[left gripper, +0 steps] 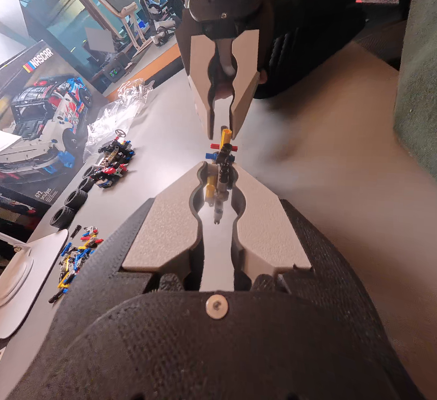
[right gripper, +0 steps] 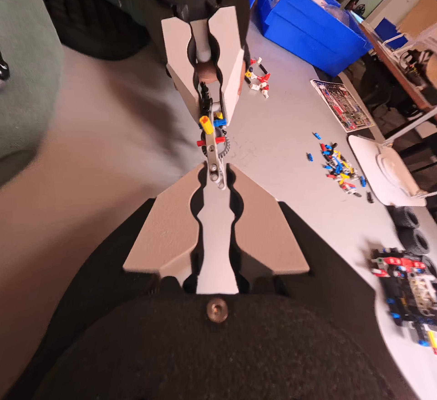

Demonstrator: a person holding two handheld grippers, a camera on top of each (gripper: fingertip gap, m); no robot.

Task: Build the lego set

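One printed cardboard box (left gripper: 35,128) with a race car pictured on it, at the far left edge of the grey table (left gripper: 165,128). Just right of the box, four black rubber tyres (left gripper: 71,199) lined up in a row, with a flat white stand base (left gripper: 26,270) below them. Next to the base, a loose pile of small blue, yellow, red and black pieces (left gripper: 75,258). Farther back, a partly built black chassis (left gripper: 113,163) with red and blue parts, and behind it crumpled clear plastic bags (left gripper: 118,104).

At the centre, above the tabletop, a small sub-assembly of grey beam, yellow connector, black parts and red and blue pins (left gripper: 223,152), held up between both tools. Left gripper (left gripper: 218,168) with jaws narrow, clamped on the near end of the sub-assembly. Right gripper (left gripper: 222,139) opposite, pointing back toward the left one, jaws also narrow. Seen from its own camera, fingertips pinched on the end of the grey beam, with a grey gear wheel (right gripper: 224,147) just beyond.

Farther right, a small scatter of white, red and black pieces (right gripper: 257,76) on the table, then stacked blue plastic bins (right gripper: 307,29), and a printed instruction booklet (right gripper: 340,104) lying flat near the table edge.
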